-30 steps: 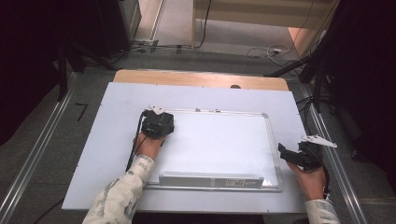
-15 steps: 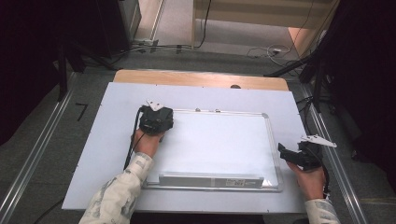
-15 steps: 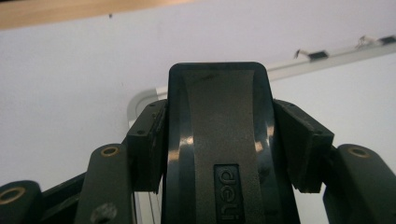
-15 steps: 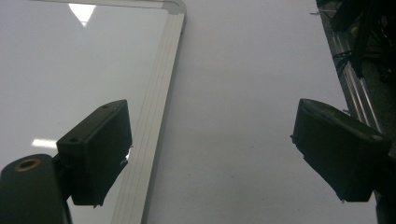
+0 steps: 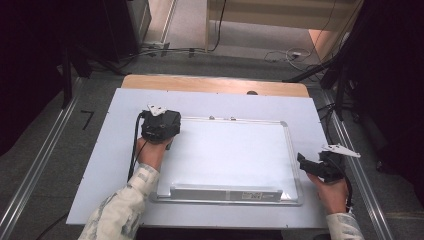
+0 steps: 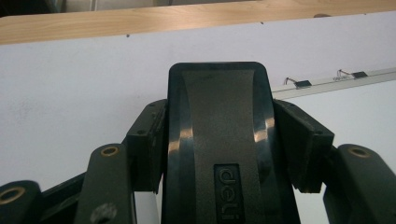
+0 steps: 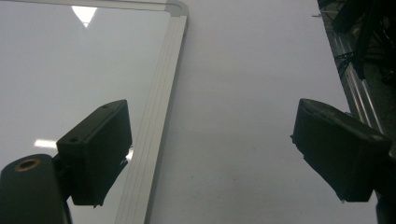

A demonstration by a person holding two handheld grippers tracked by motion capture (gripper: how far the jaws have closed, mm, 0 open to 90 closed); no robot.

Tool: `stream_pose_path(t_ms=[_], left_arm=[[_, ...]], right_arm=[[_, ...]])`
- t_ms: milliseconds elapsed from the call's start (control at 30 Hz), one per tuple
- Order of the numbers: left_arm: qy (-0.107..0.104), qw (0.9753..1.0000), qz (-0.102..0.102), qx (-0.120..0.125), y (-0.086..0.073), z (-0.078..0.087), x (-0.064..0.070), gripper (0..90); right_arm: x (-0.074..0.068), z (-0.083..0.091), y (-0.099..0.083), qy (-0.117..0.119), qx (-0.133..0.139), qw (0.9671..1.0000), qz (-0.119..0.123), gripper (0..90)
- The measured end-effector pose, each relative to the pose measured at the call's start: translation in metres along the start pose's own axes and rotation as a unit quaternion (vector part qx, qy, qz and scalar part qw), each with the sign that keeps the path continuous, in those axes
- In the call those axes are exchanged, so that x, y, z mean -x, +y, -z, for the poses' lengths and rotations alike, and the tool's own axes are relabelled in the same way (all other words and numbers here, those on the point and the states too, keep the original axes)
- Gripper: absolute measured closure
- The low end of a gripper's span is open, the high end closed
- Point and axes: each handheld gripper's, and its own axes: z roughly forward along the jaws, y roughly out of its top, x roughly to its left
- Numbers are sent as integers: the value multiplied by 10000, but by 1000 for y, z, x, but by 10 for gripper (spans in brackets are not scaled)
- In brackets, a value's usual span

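The right gripper (image 7: 210, 154) has its two black jaws spread wide apart, with nothing between them. The left-hand jaw hangs over the whiteboard (image 7: 70, 70), just at its silver frame (image 7: 161, 93), whose rounded corner shows near the top. The right-hand jaw sits above the bare pale table top (image 7: 247, 93). A bright light reflection (image 7: 84, 13) glints on the board's surface. At the far right, a metal rail (image 7: 357, 79) runs along the table's edge
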Motion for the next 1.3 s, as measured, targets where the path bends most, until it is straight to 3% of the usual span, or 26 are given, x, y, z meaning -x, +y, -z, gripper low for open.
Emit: stream_pose_path(t_ms=[267, 600, 1067, 1300], left_arm=[[56, 10000, 64, 50, 0, 5, -5, 408], [159, 9997, 200, 17, 0, 0, -6, 408], [312, 9989, 318, -123, -4, -28, -1, 406], [448, 9986, 160, -231, -5, -41, 7, 406]], right_arm=[[-1, 0, 0, 17, -2, 10000, 16, 105], [-1, -1, 1, 13, -16, 10000, 2, 105], [-2, -3, 2, 26, -23, 10000, 13, 105], [-2, -3, 2, 34, -24, 10000, 14, 105]])
